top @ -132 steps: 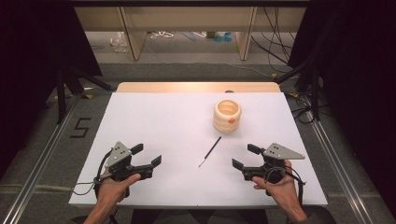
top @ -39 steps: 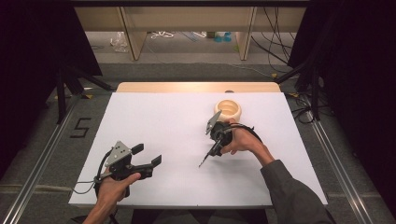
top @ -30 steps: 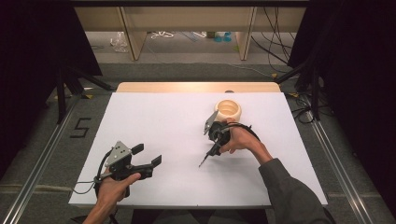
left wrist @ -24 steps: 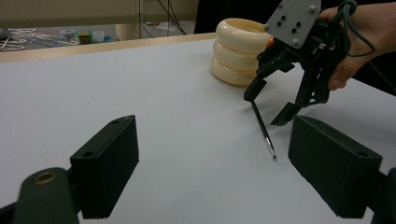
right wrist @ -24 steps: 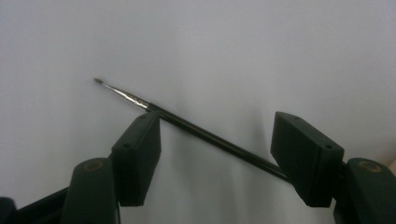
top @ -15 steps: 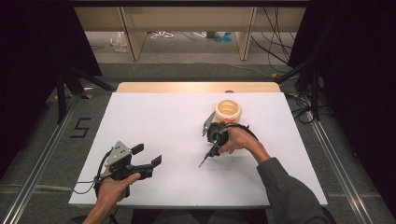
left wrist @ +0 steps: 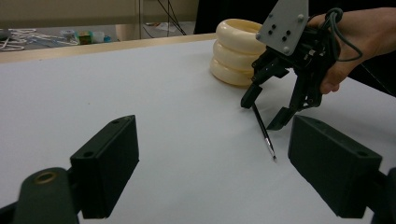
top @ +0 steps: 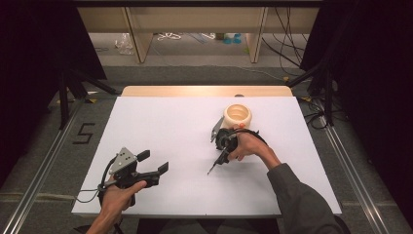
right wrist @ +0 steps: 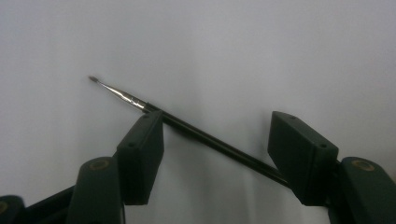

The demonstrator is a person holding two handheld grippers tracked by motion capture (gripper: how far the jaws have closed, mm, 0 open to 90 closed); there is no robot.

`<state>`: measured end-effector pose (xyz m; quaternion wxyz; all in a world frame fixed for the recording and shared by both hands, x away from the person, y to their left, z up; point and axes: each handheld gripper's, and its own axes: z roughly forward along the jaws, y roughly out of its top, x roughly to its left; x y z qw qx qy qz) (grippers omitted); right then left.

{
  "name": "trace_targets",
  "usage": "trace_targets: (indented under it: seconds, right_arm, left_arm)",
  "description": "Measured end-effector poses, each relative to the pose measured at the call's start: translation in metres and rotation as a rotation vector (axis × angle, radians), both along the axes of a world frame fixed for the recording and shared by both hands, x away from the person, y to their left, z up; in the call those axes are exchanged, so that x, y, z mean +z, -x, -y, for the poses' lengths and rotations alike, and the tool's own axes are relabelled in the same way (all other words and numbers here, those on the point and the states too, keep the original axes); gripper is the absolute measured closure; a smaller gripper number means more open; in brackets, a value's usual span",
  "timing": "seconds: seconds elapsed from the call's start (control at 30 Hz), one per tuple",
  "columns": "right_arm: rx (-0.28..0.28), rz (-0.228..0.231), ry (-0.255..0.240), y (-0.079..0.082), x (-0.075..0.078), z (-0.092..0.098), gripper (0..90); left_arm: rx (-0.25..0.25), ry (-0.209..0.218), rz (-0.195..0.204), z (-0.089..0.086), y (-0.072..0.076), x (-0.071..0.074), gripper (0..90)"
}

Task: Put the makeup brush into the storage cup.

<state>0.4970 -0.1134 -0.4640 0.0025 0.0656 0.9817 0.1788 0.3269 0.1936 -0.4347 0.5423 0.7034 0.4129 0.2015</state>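
Looking along the right gripper (right wrist: 215, 149), its wide jaws sit around one brush (right wrist: 205, 140), while the left gripper (top: 151, 163) gapes wide beside one ring stack (left wrist: 236, 51).

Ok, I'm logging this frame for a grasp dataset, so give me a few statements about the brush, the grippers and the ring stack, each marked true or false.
1. The right gripper is open, its jaws on either side of the thin paintbrush. True.
2. The paintbrush is lifted clear of the table. False: in the left gripper view it lies flat on the white surface.
3. The left gripper is shut on the brush. False: it is open and holds nothing, well to the left of the brush.
4. The cream ring stack stands beyond the right gripper. True.
5. The brush's bristle tip lies between the right gripper's jaws. False: it pokes out past one jaw.
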Motion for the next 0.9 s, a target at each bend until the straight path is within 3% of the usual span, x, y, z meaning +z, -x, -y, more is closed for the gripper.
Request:
trace_targets:
  seconds: [0.37, 0.9]
  right_arm:
    - [-0.002, 0.015, 0.022, 0.0009, 0.0001, -0.0002, 42.9]
    - [0.020, 0.011, 0.077, 0.0034, 0.0045, 0.0015, 61.4]
  left_arm:
    - [0.001, 0.006, 0.000, -0.0001, 0.0000, 0.0000, 15.7]
    - [0.003, 0.009, -0.002, -0.0002, 0.0000, 0.0000, 15.8]
